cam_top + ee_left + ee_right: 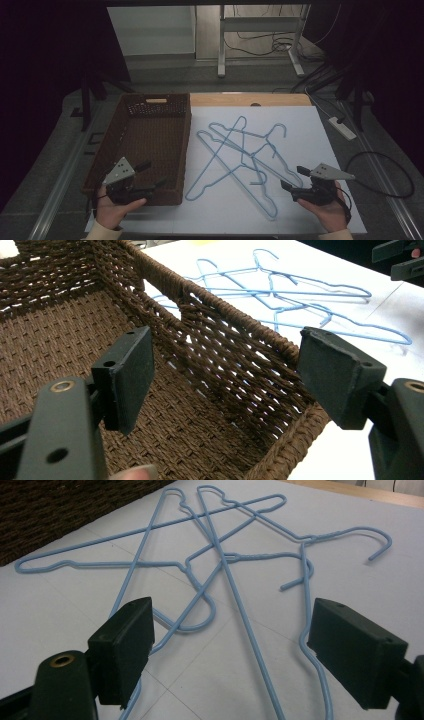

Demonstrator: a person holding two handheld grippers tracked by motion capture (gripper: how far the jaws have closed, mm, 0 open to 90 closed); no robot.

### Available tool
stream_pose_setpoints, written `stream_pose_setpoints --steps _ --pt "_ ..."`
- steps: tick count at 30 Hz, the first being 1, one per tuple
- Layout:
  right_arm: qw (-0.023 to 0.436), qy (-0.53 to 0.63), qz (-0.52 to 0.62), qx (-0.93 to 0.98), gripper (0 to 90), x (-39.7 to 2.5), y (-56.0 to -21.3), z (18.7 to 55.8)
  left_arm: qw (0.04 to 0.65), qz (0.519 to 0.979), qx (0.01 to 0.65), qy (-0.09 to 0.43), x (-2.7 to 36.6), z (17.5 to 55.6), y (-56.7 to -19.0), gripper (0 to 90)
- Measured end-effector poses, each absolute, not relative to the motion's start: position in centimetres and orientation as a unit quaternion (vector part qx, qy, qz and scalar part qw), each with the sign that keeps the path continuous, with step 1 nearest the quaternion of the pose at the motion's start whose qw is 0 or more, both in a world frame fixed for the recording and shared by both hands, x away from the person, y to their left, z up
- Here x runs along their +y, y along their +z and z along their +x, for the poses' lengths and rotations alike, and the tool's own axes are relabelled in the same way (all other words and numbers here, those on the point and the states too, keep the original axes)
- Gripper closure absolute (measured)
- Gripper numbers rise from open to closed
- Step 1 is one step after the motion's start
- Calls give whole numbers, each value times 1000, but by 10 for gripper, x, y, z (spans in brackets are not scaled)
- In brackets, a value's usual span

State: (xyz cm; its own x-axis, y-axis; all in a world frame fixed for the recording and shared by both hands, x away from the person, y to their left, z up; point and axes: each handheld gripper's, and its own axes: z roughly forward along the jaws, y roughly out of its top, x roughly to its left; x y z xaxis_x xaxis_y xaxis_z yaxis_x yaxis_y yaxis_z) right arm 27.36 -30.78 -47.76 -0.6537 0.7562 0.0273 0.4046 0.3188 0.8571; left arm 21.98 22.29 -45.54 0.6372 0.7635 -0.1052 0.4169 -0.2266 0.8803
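1. Hangers (pixel 240 155), blue wire, lie tangled mid-counter, right of the wicker basket (pixel 131 145).
2. Left gripper (pixel 150 176) hovers over the basket's near end, jaws wide, empty.
3. Right gripper (pixel 292 177) sits near-right of the hangers, jaws wide, empty.

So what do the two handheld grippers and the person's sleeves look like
Both are black. The left gripper and the right gripper each carry a grey three-cornered plate on top and two blocky black jaws with flat pads and small brass-coloured rivets. A dark cable loops from the right one. The sleeves are cream-coloured at the cuffs.
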Motion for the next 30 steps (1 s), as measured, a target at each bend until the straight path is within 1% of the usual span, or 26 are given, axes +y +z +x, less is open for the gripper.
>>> stream_pose_setpoints --steps 22,30 --pt "196 446 376 788 217 -309 -480 275 483 767 383 181 218 219 -454 244" --pt "195 446 378 788 221 -307 -479 275 488 762 385 181 222 217 -452 245"
